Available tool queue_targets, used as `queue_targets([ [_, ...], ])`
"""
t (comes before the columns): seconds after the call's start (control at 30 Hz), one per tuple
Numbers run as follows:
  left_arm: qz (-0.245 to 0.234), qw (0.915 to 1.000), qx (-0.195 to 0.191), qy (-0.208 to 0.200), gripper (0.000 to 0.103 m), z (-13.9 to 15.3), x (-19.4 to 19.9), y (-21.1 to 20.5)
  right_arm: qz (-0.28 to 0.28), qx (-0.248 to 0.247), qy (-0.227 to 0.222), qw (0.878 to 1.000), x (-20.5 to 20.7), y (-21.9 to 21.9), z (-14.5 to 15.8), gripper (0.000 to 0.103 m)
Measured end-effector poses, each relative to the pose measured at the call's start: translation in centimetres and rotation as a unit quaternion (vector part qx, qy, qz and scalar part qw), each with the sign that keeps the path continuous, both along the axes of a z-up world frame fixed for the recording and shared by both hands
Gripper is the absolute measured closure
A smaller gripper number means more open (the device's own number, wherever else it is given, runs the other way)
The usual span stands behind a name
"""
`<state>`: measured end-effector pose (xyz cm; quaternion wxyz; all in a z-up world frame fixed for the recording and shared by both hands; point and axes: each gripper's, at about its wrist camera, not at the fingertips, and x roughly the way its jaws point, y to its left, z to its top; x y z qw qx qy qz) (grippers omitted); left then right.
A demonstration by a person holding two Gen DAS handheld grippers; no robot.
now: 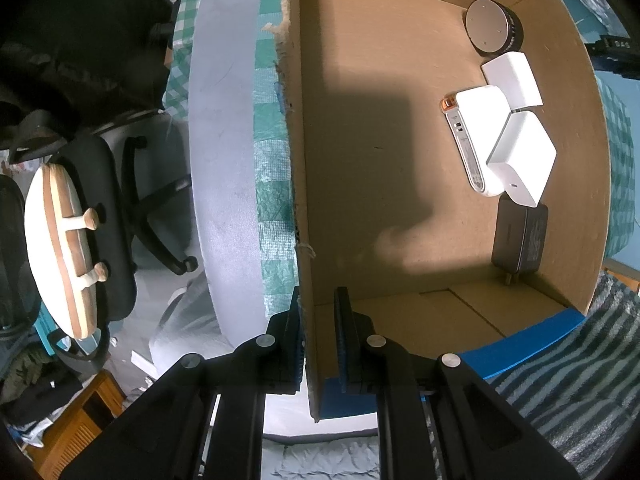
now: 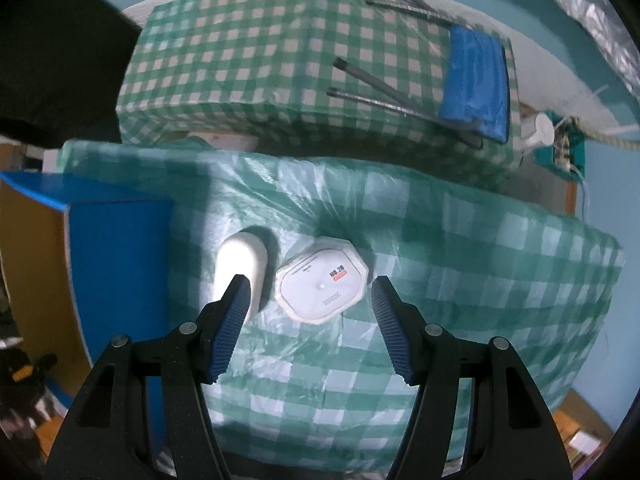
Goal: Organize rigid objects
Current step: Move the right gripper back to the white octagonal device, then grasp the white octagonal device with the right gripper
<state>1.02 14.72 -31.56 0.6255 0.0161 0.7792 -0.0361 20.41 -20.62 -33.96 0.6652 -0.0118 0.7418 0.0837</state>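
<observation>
My left gripper (image 1: 318,320) is shut on the side wall of the cardboard box (image 1: 308,200), one finger outside and one inside. Along the box's right side lie a round grey-topped black disc (image 1: 494,26), three white adapters (image 1: 514,80), a slim white device with an orange end (image 1: 466,148) and a black power brick (image 1: 520,240). My right gripper (image 2: 310,308) is open above the green checked tablecloth (image 2: 460,264). A white octagonal device (image 2: 322,284) with a red label lies between its fingers. A white oval object (image 2: 240,272) lies by the left fingertip.
The box's blue-taped outside (image 2: 116,264) stands just left of the two white objects. A blue stool with grey legs (image 2: 472,84) lies on a second checked surface behind. Office chairs (image 1: 120,208) stand on the floor left of the table.
</observation>
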Motion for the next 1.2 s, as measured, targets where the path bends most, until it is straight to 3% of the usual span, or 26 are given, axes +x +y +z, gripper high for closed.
queue_targets([
  [0.27, 0.003, 1.0000, 0.001, 0.001, 0.091, -0.1, 0.2, 0.1, -0.033, -0.034, 0.004, 0.999, 0.7, -0.8, -2.7, 0.039],
  [0.43, 0.005, 1.0000, 0.001, 0.004, 0.090, -0.2, 0.1, 0.1, -0.056, -0.031, 0.010, 0.998, 0.7, -1.1, -4.0, 0.039],
  [0.87, 0.001, 1.0000, 0.002, 0.003, 0.089, -0.2, 0.1, -0.3, 0.041, -0.035, 0.043, 0.998, -2.8, 0.9, -5.2, 0.039],
  [1.2, -0.006, 1.0000, 0.003, 0.005, 0.089, -0.3, 0.4, -0.6, -0.005, -0.018, 0.020, 1.000, -2.5, 0.5, -5.1, 0.039],
])
